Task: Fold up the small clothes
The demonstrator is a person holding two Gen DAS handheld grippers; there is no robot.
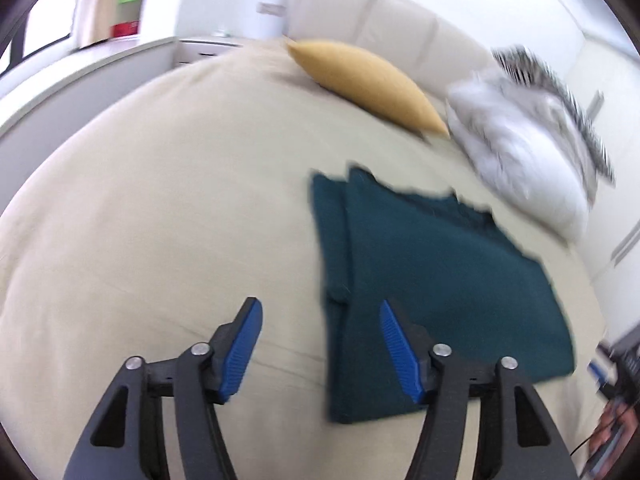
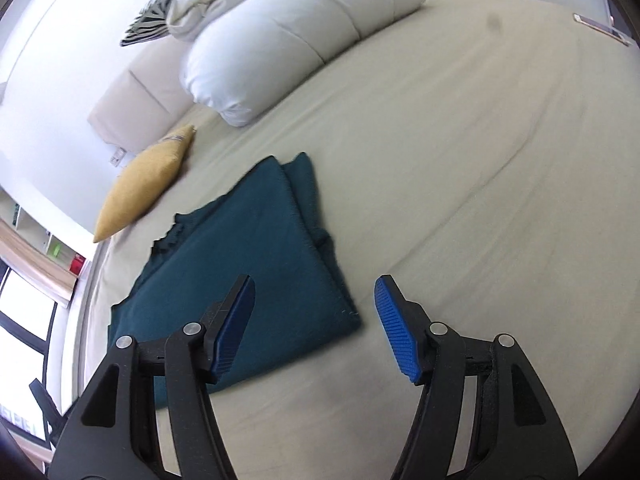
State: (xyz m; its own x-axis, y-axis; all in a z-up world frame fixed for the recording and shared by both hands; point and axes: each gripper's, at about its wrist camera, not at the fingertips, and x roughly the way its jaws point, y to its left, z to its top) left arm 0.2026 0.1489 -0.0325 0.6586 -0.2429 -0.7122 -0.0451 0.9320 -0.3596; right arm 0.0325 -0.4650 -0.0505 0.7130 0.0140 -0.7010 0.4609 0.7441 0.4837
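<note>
A dark teal garment (image 1: 432, 280) lies folded flat on the beige bed sheet (image 1: 160, 220). In the left wrist view my left gripper (image 1: 320, 312) hovers open over the garment's left edge, nothing between its blue pads. The right wrist view shows the same teal garment (image 2: 248, 256) below and left of my right gripper (image 2: 316, 292). That gripper is open too, its left finger over the cloth and its right finger over bare sheet (image 2: 480, 200), near the garment's right corner. Neither gripper holds anything.
A mustard cushion (image 1: 368, 84) and a white duvet with a zebra-striped pillow (image 1: 532, 148) lie at the head of the bed by the padded headboard (image 1: 380, 12). A phone (image 2: 604, 30) rests on the sheet far right. A hand with the other tool (image 1: 616, 412) shows at the right edge.
</note>
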